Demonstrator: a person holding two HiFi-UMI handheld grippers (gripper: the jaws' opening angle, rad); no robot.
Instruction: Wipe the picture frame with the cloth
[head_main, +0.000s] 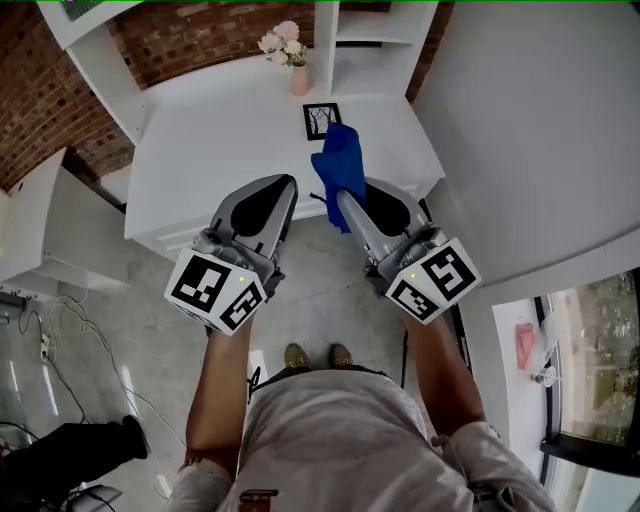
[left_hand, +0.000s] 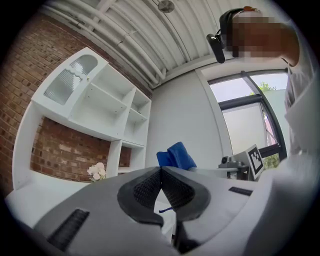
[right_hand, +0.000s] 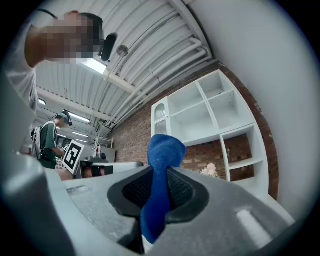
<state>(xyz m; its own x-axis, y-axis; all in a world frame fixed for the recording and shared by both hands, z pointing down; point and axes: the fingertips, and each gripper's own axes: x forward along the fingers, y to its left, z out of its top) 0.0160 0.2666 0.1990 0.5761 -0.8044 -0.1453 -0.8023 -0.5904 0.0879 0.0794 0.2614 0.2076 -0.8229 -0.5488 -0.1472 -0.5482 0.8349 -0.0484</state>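
— Where does the picture frame (head_main: 322, 120) lie against the tongs?

— Flat on the white table (head_main: 200, 160), ahead of both and touching neither. The right gripper (head_main: 339, 197) is the nearer one: in the head view the frame sits just past the top of the cloth (head_main: 340, 165). The left gripper (head_main: 284, 183) is off to the frame's left and further from it.

— And the tongs themselves?

— The right gripper is clenched on the cloth. In its own view the blue fabric (right_hand: 162, 150) stands pinched between its two jaws, bulging above them with a tail hanging below. The left gripper (left_hand: 161, 170) is clenched too, tips meeting, with nothing between them.

— How does the frame look?

— Small, with a black border, white inside and a dark branching drawing. Finer detail is too small to tell.

— Edges and room?

— A vase (head_main: 299, 78) of pale pink flowers stands just behind the frame. A white shelf upright (head_main: 325, 40) rises behind that, and the wall (head_main: 520, 120) runs close along the table's right edge. To the frame's left the tabletop stretches wide and white. Both grippers hover side by side at the table's front edge, near each other but apart.
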